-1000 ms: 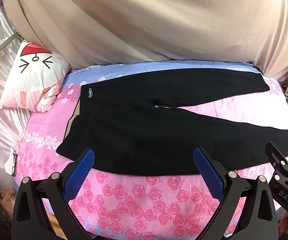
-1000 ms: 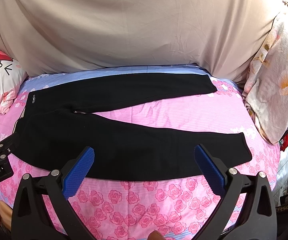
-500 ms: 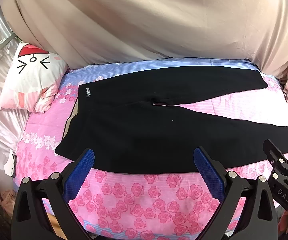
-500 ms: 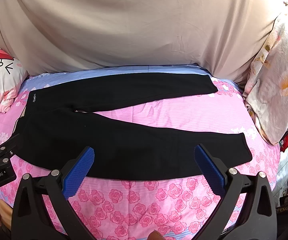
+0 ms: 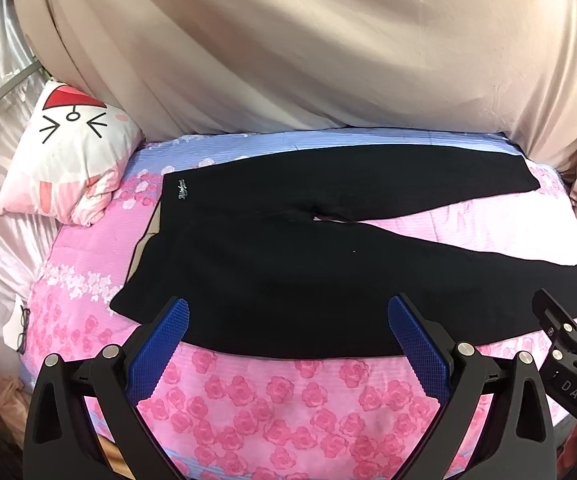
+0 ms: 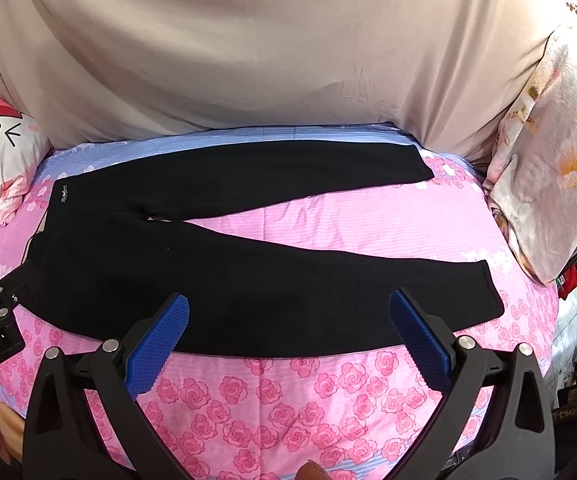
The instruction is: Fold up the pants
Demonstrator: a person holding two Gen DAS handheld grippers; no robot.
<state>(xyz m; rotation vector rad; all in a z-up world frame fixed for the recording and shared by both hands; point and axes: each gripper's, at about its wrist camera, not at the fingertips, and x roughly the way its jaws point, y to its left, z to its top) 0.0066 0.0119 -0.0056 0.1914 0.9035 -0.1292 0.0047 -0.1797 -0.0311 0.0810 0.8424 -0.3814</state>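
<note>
Flat on bedspread [image 5: 272, 396]: black pants [image 5: 328, 276].

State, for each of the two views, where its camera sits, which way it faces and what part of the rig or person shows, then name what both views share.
Left wrist: sits on the left tongs, facing across the bed toward the waistband half of the flat black fabric pants; the right tongs' tip shows.
Right wrist: sits on the right tongs, facing the pants' leg half; a fingertip shows below.
Shared: pants, pink rose-print bedsheet, white cat-face pillow.
</note>
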